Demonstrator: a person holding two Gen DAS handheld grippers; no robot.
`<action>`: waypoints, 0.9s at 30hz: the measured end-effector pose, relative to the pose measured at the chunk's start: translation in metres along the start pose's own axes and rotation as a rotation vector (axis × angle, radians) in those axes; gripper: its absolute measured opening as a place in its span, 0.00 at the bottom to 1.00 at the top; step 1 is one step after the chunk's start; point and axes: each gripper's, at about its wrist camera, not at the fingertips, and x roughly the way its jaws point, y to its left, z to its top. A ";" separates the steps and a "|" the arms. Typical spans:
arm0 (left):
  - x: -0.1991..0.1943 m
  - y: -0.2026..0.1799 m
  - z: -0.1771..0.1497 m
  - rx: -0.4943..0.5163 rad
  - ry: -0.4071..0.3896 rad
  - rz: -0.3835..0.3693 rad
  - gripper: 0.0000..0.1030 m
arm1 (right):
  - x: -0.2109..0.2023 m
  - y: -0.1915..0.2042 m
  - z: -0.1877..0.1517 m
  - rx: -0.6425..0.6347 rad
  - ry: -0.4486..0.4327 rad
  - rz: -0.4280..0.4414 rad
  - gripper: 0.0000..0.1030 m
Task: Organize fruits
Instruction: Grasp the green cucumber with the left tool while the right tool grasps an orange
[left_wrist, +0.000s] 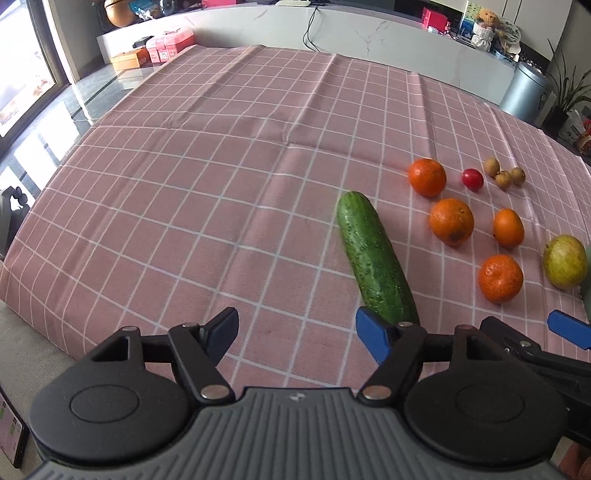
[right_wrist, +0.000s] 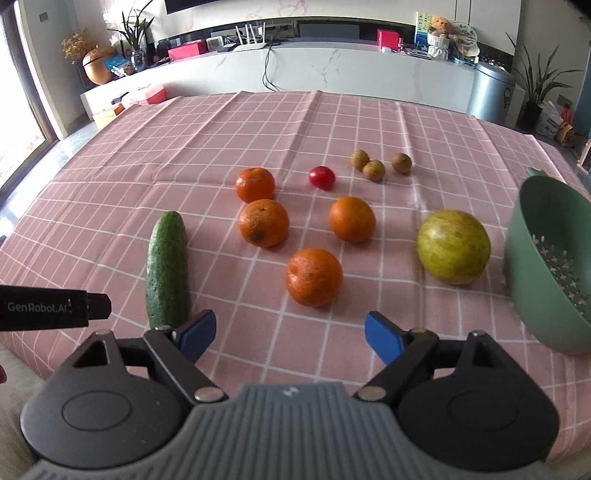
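Pink checked cloth (right_wrist: 110, 206) covers the table, with a white marble counter and house plants behind it. Fruit lies scattered on the right half of the cloth: a cucumber (right_wrist: 167, 269) lying lengthwise, four oranges, the nearest orange (right_wrist: 313, 277) just ahead of the right gripper (right_wrist: 290, 334), a small red tomato (right_wrist: 322, 177), three brown longans (right_wrist: 373, 170) at the back, and a large yellow-green pomelo-like fruit (right_wrist: 453, 246). A green colander (right_wrist: 546, 258) stands at the right edge, just beside that big fruit; what shows of its inside holds no fruit.

Both tools are spread wide and hold nothing. The left gripper (left_wrist: 295, 334) hovers low over the near edge of the cloth, its right finger close to the cucumber's near end; the right one points at the nearest orange, with clear cloth between.

By my judgement the sorting has not begun: every piece lies loose on the cloth. The likely next move is to carry the right gripper forward until its fingers straddle the nearest orange, close gently on the round skin so it does not roll, then lift it across to the colander.
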 end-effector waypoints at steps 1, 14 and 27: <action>0.001 0.003 0.001 -0.011 -0.001 -0.001 0.83 | 0.003 0.003 0.002 -0.003 -0.002 0.001 0.80; 0.023 -0.006 0.005 -0.014 0.010 -0.085 0.83 | 0.044 -0.012 0.014 0.031 -0.012 -0.079 0.54; 0.038 -0.031 0.018 -0.011 0.007 -0.152 0.90 | 0.063 -0.034 0.019 0.043 -0.001 -0.058 0.43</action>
